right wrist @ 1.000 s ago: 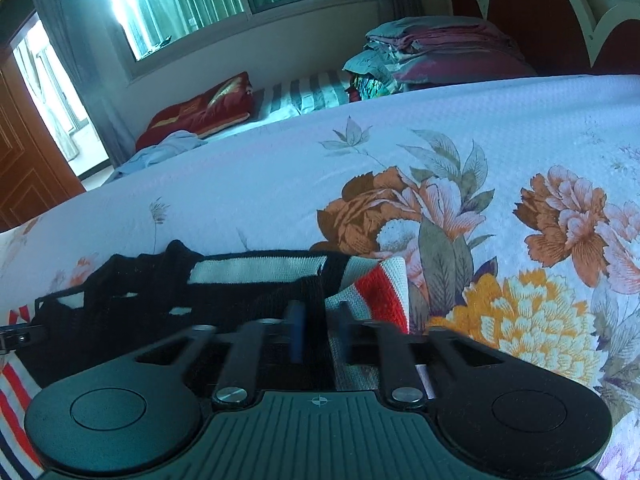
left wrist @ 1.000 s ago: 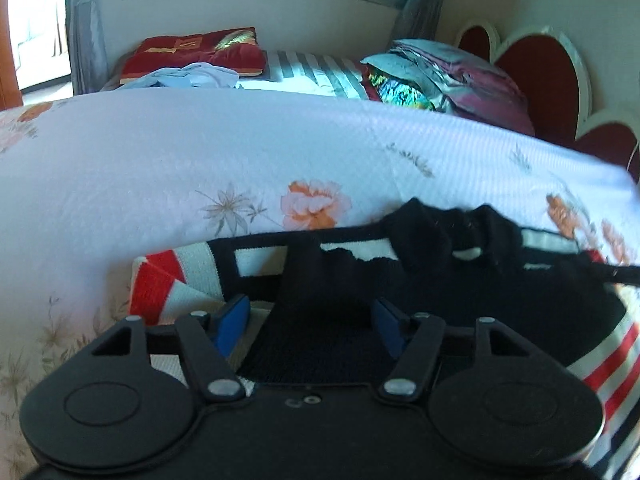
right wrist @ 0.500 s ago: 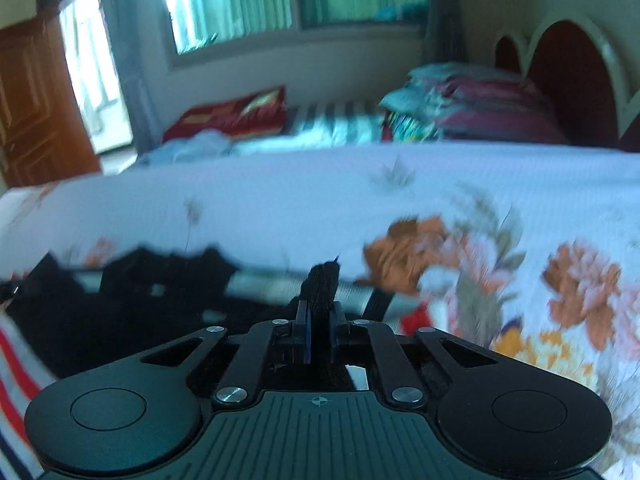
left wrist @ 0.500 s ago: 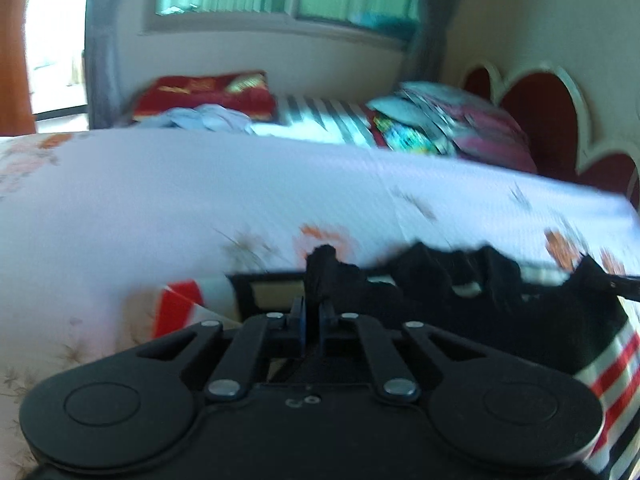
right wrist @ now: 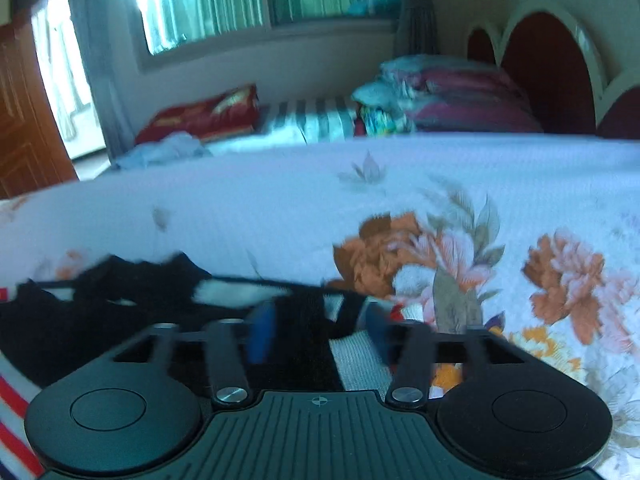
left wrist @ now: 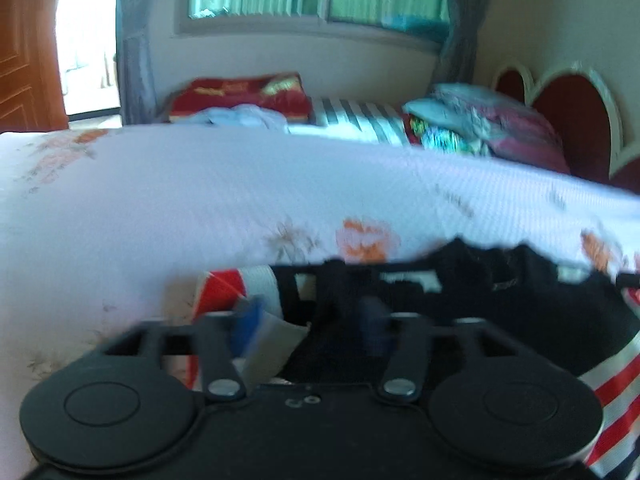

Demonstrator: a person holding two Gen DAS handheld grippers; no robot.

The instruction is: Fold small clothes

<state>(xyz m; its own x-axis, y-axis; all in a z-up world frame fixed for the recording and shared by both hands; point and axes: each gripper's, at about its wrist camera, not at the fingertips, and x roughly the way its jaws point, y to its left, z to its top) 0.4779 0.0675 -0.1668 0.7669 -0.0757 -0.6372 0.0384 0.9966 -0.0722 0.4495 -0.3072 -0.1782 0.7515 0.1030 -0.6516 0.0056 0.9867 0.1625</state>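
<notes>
A small black knit garment (left wrist: 500, 312) with white and red striped edges lies on the floral bedsheet (left wrist: 240, 200), close in front of both grippers. My left gripper (left wrist: 310, 326) hovers over its left part, jaws opening, blue pads apart, with black cloth lying between them but not pressed. In the right wrist view the same garment (right wrist: 132, 304) spreads to the left. My right gripper (right wrist: 320, 330) is over its right end, jaws opening, with a dark fold of cloth loose between the pads.
The bedsheet (right wrist: 440, 184) stretches far ahead. A pile of folded bedding (left wrist: 480, 132) and a red pillow (left wrist: 240, 94) lie at the back, by the red headboard (right wrist: 548, 72). A window and a wooden door (right wrist: 28, 120) stand beyond.
Half a second ago both grippers were shut on pinches of black cloth. Now both have opened and the cloth has dropped back between the pads.
</notes>
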